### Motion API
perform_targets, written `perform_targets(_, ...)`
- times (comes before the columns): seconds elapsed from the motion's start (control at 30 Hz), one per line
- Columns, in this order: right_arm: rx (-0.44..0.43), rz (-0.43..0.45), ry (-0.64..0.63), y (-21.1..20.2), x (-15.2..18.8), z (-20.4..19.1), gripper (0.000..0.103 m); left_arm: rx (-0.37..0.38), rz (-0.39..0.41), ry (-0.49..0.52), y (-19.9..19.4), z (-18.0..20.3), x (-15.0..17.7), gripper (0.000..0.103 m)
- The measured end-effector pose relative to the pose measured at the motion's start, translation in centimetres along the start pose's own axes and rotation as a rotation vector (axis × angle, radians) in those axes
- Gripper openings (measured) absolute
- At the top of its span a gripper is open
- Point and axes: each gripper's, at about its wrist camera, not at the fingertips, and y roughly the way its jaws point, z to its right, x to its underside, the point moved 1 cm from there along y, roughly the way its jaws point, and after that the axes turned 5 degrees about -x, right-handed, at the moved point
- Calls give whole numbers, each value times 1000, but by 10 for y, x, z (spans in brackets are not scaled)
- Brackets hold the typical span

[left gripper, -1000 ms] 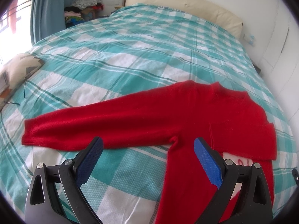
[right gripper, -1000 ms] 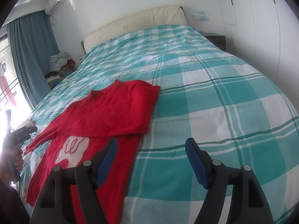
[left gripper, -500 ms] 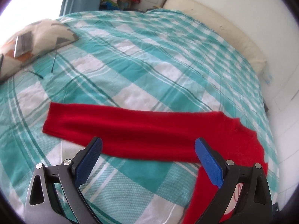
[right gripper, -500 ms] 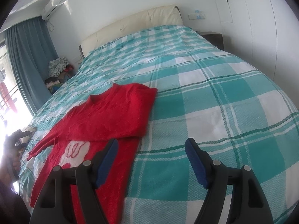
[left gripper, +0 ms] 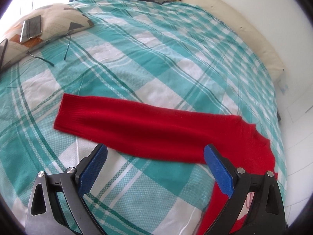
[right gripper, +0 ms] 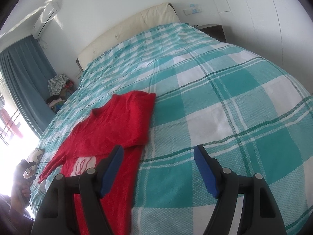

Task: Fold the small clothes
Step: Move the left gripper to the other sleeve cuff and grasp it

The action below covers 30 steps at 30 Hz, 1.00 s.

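A small red sweater (right gripper: 115, 125) lies flat on the teal plaid bed (right gripper: 225, 98). Its right sleeve is folded across the chest; a white patch with red stitching (right gripper: 84, 163) shows below it. In the left wrist view the left sleeve (left gripper: 137, 127) stretches out straight, its cuff (left gripper: 64, 111) to the left. My left gripper (left gripper: 155, 156) is open and empty, just above the sleeve's near edge. My right gripper (right gripper: 158, 156) is open and empty, above the bed at the sweater's right edge.
A patterned pillow (left gripper: 56, 19) with a phone (left gripper: 31, 29) on it lies at the bed's left edge, and glasses (left gripper: 58, 52) lie beside it. A cream headboard (right gripper: 127, 25), a teal curtain (right gripper: 23, 78) and a clothes pile (right gripper: 58, 86) stand beyond.
My left gripper has swung left along the outstretched sleeve, from the armpit toward the cuff, and come closer to it. My right gripper has barely shifted. Both stay open.
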Motion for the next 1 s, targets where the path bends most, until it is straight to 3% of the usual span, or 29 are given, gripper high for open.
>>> perform_targets(0.3, -2, -11, -3, 3, 1, -1, 74, -27, 14, 95, -1, 20, 6, 100)
perform_targets(0.43, -7, -10, 0, 3, 1, -1, 74, -55, 59, 125, -8, 11, -9, 100)
perform_targets(0.57, -20, -1, 21, 1, -1, 3, 74, -106, 138, -3, -15, -45, -39, 100)
perform_targets(0.77, -68, 5, 77, -3, -5, 6, 74, -130, 37, -251, 18, -126, -50, 99)
perform_targets(0.9, -69, 14, 65, -6, -6, 3, 74, -85, -29, -273, 35, -128, -40, 99)
perform_targets(1.0, -66, 13, 66, -8, -5, 4, 74, -115, -48, -275, 45, -124, -37, 95)
